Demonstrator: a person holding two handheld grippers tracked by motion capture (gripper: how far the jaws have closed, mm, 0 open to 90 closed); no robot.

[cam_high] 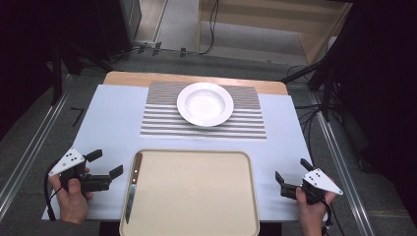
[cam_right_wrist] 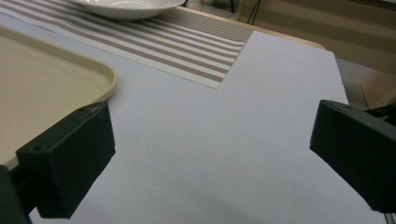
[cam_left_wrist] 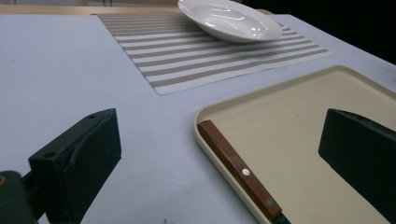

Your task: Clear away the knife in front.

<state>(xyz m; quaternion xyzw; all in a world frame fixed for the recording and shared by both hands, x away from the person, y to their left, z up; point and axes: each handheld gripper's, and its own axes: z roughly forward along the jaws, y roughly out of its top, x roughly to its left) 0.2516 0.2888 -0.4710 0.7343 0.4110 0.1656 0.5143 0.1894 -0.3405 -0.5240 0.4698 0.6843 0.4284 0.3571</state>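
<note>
Here, a cream serving tray [cam_high: 196, 196] sits at the near edge of a white-covered table [cam_high: 113, 123], and everything else is placed around it. A wooden-handled knife [cam_high: 133, 186] lies along the tray's left inner edge, its brown handle pointing away from the person and its blade toward them. The left gripper [cam_high: 107, 163], held in the person's left hand [cam_high: 74, 196], hovers just left of the tray, beside the knife's handle, with its jaws spread wide and nothing between them. In the left gripper view the knife handle [cam_left_wrist: 240, 170] lies between the two black jaws but farther off, untouched, resting against the tray's rim [cam_left_wrist: 205, 140]. The right gripper [cam_high: 291, 174], held in the right hand [cam_high: 312, 209], hangs to the right of the tray, also with its jaws parted and empty; in the right gripper view bare tabletop shows between them, with the tray's corner [cam_right_wrist: 105, 81] off to one side. Beyond the tray's far edge lies a grey-and-white striped placemat [cam_high: 162, 123], and on it stands an empty white plate [cam_high: 205, 103], well apart from both grippers.
</note>
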